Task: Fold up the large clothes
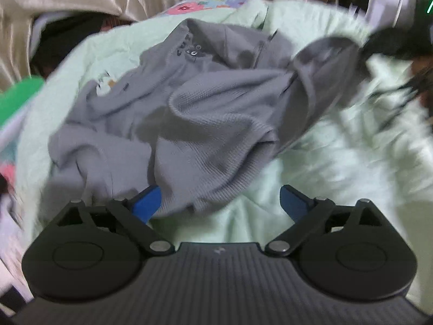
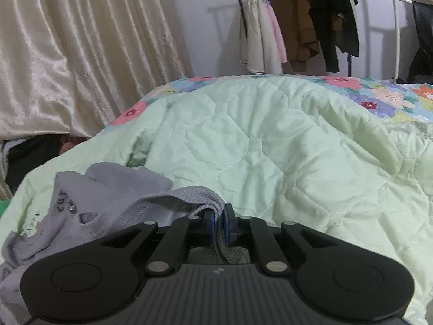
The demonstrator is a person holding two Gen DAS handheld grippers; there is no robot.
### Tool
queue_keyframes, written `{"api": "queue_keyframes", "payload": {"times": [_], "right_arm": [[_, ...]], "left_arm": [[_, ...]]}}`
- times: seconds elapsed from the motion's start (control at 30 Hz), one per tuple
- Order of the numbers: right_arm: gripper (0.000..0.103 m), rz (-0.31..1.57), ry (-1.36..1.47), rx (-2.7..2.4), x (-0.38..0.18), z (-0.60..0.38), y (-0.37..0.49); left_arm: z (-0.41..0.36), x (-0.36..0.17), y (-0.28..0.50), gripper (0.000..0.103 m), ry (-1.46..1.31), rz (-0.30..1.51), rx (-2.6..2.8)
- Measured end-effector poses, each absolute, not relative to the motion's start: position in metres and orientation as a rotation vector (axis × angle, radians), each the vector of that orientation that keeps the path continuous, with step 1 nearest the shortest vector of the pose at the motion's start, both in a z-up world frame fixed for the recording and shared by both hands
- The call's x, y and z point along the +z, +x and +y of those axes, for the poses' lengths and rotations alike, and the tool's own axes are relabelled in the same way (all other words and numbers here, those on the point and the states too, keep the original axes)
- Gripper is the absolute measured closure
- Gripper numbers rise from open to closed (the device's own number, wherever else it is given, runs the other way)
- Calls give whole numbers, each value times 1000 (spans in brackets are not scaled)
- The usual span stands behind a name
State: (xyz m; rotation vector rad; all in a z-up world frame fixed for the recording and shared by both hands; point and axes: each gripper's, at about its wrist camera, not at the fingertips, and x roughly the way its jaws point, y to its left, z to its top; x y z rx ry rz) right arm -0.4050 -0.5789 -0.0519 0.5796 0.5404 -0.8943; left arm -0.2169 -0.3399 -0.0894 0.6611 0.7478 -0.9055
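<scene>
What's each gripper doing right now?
Left gripper: open, holding nothing, at the grey garment's edge.
Right gripper: closed, pinching a fold of the grey garment.

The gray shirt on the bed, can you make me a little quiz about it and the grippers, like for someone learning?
1. True or false: the right gripper is shut on an edge of the gray shirt.
2. Which describes the left gripper? A) open, with the shirt's hem near its fingers B) shut on a sleeve C) holding a hanger
3. Fill in: the shirt lies crumpled on a pale ____ quilt.

Key:
1. True: gray fabric is pinched between its blue pads.
2. A: the fingers stand wide apart, gripping nothing.
3. Green.
</scene>
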Motion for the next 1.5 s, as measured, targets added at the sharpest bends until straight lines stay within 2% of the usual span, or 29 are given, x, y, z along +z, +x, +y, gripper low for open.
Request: {"api": "queue_keyframes", "payload": {"times": [0.1, 0.13, 0.2, 0.3, 0.4, 0.57, 0.67, 0.73, 0.77, 0.8, 0.83, 0.87, 0.9, 0.97, 1.03, 1.07, 1.1, 1.17, 1.27, 1.5], "right_arm": [[95, 556, 565, -865, -44, -574, -411], [95, 567, 561, -851, -43, -573, -412], [95, 583, 555, -823, -43, -572, -414], [95, 591, 554, -794, -45, -573, -417], [96, 559, 582, -792, -44, -575, -423], [96, 364, 634, -908, -9, -574, -466], [96, 213, 622, -974, 21, -561, -505], [96, 135, 610, -1028, 29, -553, -526], [96, 117, 602, -1049, 31, -551, -531], [90, 115, 593, -1102, 28, -552, -539], [86, 153, 620, -1148, 18, -558, -544], [76, 186, 648, -1166, 10, -563, -545], [71, 273, 716, -1169, -9, -572, -547], [70, 433, 836, -1136, -40, -578, -550], [64, 547, 884, -1078, -60, -560, -557], [56, 559, 881, -1056, -62, -552, -559], [49, 563, 873, -1019, -61, -536, -565], [49, 567, 856, -952, -59, -509, -573], [42, 610, 818, -796, -50, -460, -581], [25, 691, 792, -478, -41, -348, -559]], "left_arm": [[-370, -119, -201, 8, 747, 699, -759], [-374, -122, -192, 14, 714, 713, -750], [-370, -117, -176, 83, 598, 765, -792], [-366, -99, -162, 89, 521, 826, -854], [-360, -75, -151, 90, 423, 876, -914], [-315, -27, -101, 90, -131, 1190, -1013], [-288, -33, -98, 90, -439, 1435, -1115], [-287, -44, -114, 88, -436, 1514, -1143], [-288, -49, -122, 82, -414, 1540, -1150], [-289, -54, -131, 70, -391, 1567, -1157], [-290, -59, -139, 64, -368, 1594, -1164], [-291, -64, -148, 57, -345, 1620, -1171], [-292, -69, -156, 56, -322, 1647, -1178], [-294, -79, -173, 56, -274, 1699, -1190], [-297, -89, -190, 43, -226, 1751, -1202], [-296, -83, -193, 33, -176, 1713, -1206], [-294, -72, -192, 27, -125, 1647, -1204], [-288, -43, -191, 25, -8, 1463, -1183], [-283, -27, -193, 20, 33, 1373, -1207], [-291, -31, -201, 20, 116, 1364, -1213]]}}
